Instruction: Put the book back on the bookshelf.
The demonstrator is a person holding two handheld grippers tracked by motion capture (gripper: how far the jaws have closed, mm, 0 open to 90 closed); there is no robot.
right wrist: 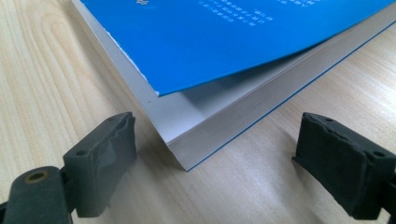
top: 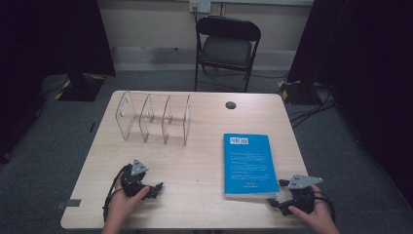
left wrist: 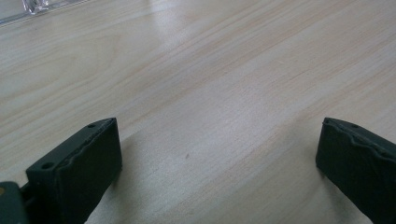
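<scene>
A blue paperback book [top: 249, 164] lies flat on the right half of the wooden table [top: 195, 161], back cover up. My right gripper [top: 273, 202] rests on the table at the book's near right corner, jaws open. In the right gripper view that corner of the book [right wrist: 196, 144] lies between the two pads [right wrist: 109, 158] without touching them, and the cover curls up slightly. My left gripper [top: 157, 187] sits near the front left of the table, open, with bare wood between its pads [left wrist: 84, 163].
A clear acrylic divider rack [top: 153, 118] with three slots stands at the back left of the table; its edge [left wrist: 37, 7] shows in the left gripper view. A round cable hole [top: 230, 105] is near the far edge. A black folding chair [top: 226, 48] stands behind the table.
</scene>
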